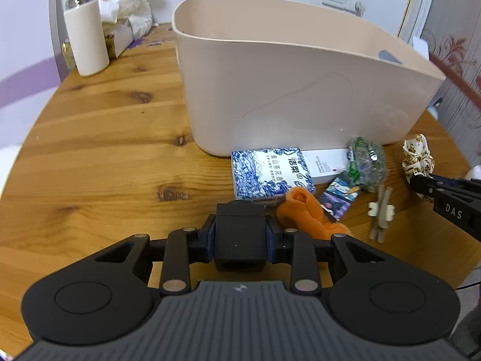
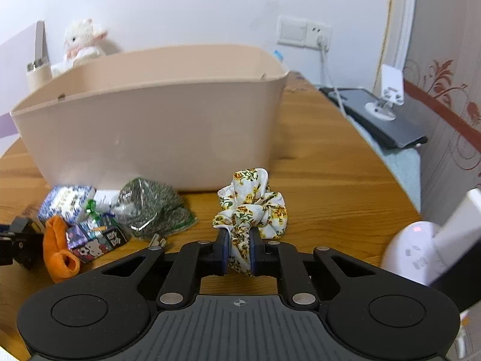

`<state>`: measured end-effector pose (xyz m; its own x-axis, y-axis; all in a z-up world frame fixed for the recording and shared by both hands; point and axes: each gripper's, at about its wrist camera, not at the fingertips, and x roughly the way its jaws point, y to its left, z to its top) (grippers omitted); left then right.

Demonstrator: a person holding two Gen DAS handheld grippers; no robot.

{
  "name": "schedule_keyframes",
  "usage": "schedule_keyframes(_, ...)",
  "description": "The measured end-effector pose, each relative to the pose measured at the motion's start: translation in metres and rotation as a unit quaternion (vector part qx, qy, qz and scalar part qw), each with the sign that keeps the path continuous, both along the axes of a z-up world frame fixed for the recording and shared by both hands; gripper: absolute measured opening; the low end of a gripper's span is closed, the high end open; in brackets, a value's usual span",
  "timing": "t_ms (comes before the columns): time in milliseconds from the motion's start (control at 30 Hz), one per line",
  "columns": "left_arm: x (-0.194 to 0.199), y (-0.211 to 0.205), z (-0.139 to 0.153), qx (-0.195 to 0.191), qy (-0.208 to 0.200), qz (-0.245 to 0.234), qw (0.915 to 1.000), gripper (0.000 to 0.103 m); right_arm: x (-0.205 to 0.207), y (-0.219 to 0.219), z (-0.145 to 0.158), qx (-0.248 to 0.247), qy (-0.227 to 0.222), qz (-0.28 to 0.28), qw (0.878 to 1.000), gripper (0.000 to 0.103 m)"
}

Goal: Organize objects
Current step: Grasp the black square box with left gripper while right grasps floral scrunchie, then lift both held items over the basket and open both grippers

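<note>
Now the left tool [image 1: 240, 234] pinches a small black box [image 1: 240, 240] while the right tool [image 2: 239, 255] pinches a floral scrunchie [image 2: 252, 207], both before the beige bin [image 2: 150, 126] on the tabletop [image 1: 105, 150].

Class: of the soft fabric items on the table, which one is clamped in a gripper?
The floral scrunchie, pinched by the right gripper; the orange cloth lies free.

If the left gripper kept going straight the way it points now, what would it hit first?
Probably the blue-and-white box: it lies just beyond the black cube that the left gripper clamps. The orange cloth sits slightly to the right. Behind the box stands the beige bin. Depth is uncertain.
</note>
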<state>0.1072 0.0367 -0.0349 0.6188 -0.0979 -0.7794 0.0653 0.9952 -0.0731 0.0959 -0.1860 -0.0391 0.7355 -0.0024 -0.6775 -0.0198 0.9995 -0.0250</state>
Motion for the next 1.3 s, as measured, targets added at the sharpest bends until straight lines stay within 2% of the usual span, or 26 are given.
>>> schedule_keyframes(167,-0.013,0.006,0.017,-0.005,-0.026,0.007,0.9996,0.034,-0.01,-0.002,0.029,-0.004,-0.04,-0.002,0.999,0.012)
schedule_keyframes(400,-0.018,0.011,0.067,-0.012,-0.098,0.009,0.9951,0.034,-0.009,0.002,0.077,-0.018,-0.106,0.011,0.994,0.012)
schedule_keyframes(633,0.0,-0.002,0.114,0.002,-0.179,0.009,0.9838,0.034,0.01,0.006,0.108,-0.023,-0.149,0.015,0.988,0.012)
schedule_keyframes(767,0.025,-0.021,0.123,0.029,-0.198,0.005,0.9797,0.034,0.027,0.01,0.115,-0.028,-0.152,0.022,0.988,0.013)
schedule_keyframes(867,0.051,-0.033,0.121,0.03,-0.188,0.0,0.9818,0.034,0.042,0.015,0.113,-0.04,-0.143,0.032,0.988,0.013)
schedule_keyframes(1000,0.086,-0.043,0.107,0.018,-0.149,-0.001,0.9887,0.034,0.065,0.021,0.101,-0.038,-0.116,0.045,0.992,0.013)
schedule_keyframes(1167,0.122,-0.054,0.076,0.031,-0.087,-0.003,0.9957,0.034,0.09,0.03,0.078,-0.043,-0.069,0.054,0.995,0.013)
schedule_keyframes(1300,0.135,-0.059,0.057,0.047,-0.057,-0.01,0.9972,0.034,0.101,0.033,0.064,-0.056,-0.045,0.055,0.996,0.013)
